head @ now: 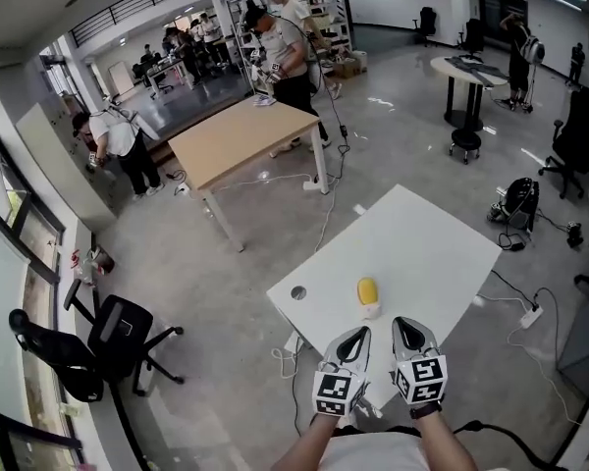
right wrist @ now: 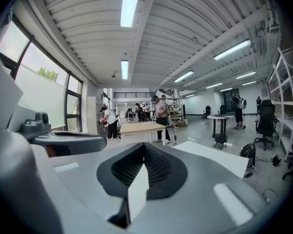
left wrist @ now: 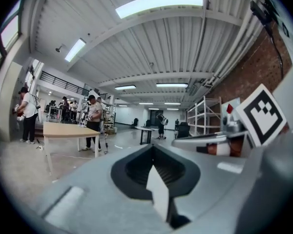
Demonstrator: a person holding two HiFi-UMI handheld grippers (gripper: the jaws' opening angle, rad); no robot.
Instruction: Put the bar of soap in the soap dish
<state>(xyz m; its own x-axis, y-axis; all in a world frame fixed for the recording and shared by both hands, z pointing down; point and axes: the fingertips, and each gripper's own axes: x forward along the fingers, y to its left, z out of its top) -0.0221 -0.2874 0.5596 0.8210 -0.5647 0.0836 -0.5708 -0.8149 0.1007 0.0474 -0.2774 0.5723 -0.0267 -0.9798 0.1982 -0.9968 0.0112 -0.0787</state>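
In the head view a yellow bar of soap lies on the white table, near its front edge. The near rim of a small white soap dish shows just under the bar; whether the bar sits fully in it I cannot tell. My left gripper and right gripper hang side by side just short of the soap, raised off the table, and touch nothing. Both point level out across the room. In its own view the left gripper is shut and empty, and so is the right gripper.
The white table has a round cable hole at its left corner. A wooden table with people beside it stands farther back. Black office chairs are at the left, and a round table, a bag and cables at the right.
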